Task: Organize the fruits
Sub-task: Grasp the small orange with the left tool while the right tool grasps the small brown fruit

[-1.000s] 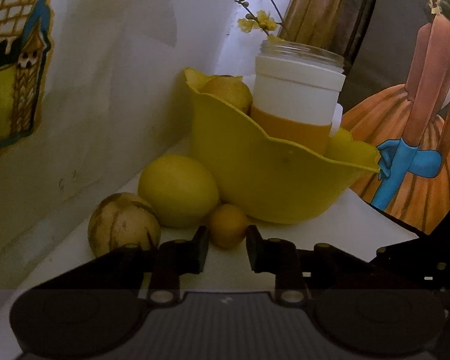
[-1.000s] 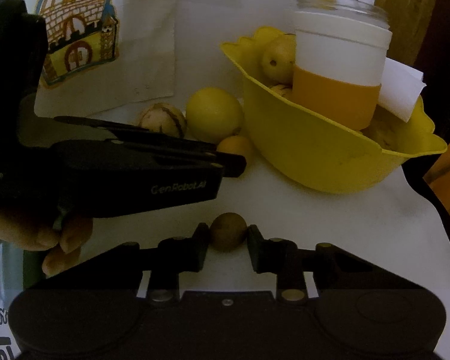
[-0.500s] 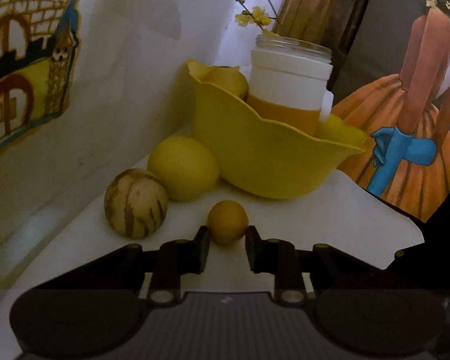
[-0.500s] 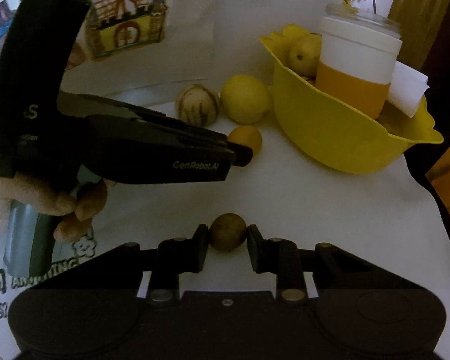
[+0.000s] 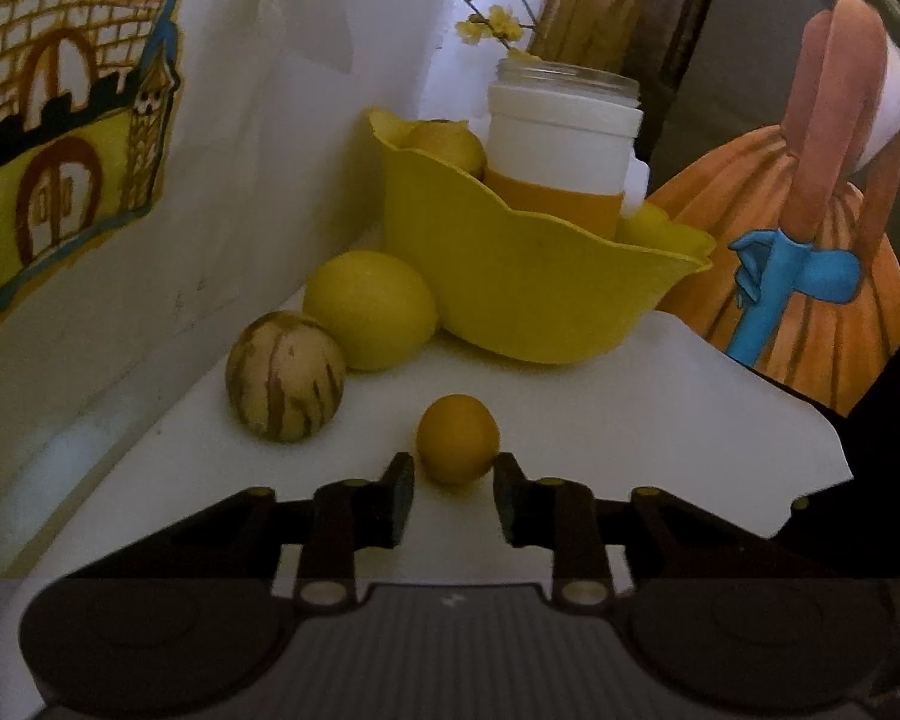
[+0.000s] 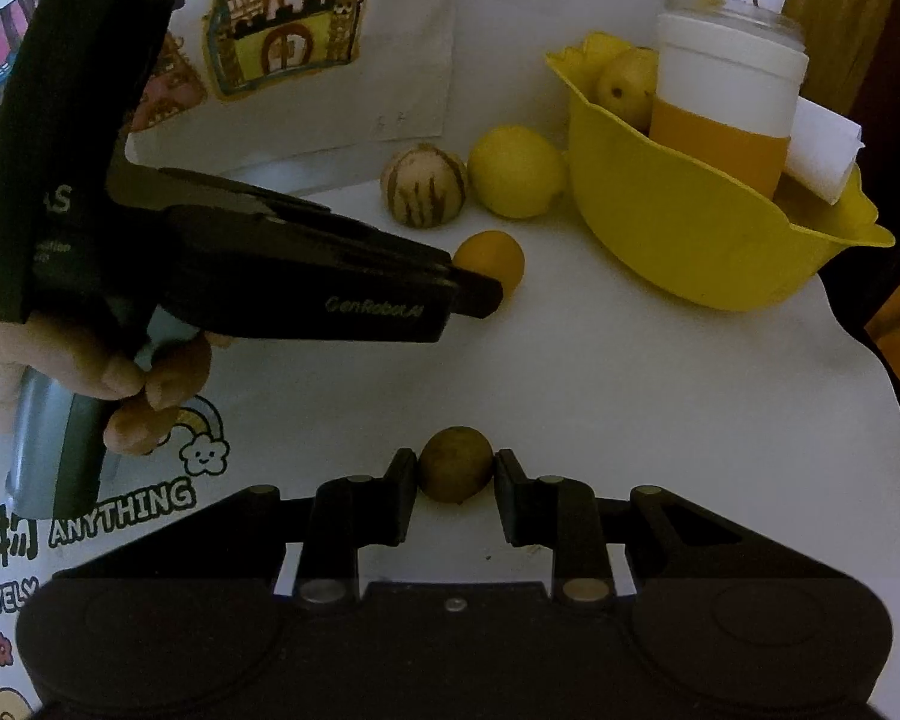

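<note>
My left gripper holds a small orange fruit at its fingertips, above the white table; it also shows in the right wrist view, beside the left gripper. My right gripper is shut on a small brown-green fruit. A lemon and a striped round fruit lie by a yellow bowl. The bowl holds a pear-like fruit and a white and orange jar.
A wall with a castle drawing runs along the left. A painting of a woman in an orange dress stands at the right. The white table edge drops off at the right. A folded white paper sits in the bowl.
Both grippers have drawn back from the bowl, each carrying its small fruit. The bowl, lemon and striped fruit look farther away and have not moved.
</note>
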Demonstrator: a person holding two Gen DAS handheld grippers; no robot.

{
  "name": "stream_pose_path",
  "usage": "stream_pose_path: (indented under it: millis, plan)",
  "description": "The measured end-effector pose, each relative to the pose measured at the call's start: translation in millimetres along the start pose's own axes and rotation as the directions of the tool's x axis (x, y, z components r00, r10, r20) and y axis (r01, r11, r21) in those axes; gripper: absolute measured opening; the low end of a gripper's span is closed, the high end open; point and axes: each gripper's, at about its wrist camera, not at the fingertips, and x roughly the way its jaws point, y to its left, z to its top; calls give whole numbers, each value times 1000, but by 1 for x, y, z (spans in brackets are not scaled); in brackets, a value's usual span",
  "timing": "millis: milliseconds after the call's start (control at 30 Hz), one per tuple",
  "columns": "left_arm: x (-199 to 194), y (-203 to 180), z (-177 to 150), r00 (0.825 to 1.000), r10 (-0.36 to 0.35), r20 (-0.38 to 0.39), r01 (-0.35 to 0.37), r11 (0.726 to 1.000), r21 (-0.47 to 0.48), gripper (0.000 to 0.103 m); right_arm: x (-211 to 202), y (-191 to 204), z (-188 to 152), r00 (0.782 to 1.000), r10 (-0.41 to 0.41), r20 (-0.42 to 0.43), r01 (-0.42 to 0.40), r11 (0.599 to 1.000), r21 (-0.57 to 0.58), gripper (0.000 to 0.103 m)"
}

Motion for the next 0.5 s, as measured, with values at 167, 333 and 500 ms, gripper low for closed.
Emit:
stream_pose_path:
  millis: [167, 333, 500]
  plan:
    - [7, 0, 5, 1000, 12, 8, -12, 1000, -18, 41, 0, -1, -3, 1000, -2, 11, 2, 1000, 19, 30]
    - [14, 1, 11, 1000, 12, 9, -11, 998, -55, 42, 0, -3, -6, 1000, -3, 16, 2, 1000, 23, 30]
    - [19, 0, 12, 1000, 18, 16, -17, 998, -59, 40, -1, -2, -5, 1000, 1, 15, -2, 1000, 29, 31]
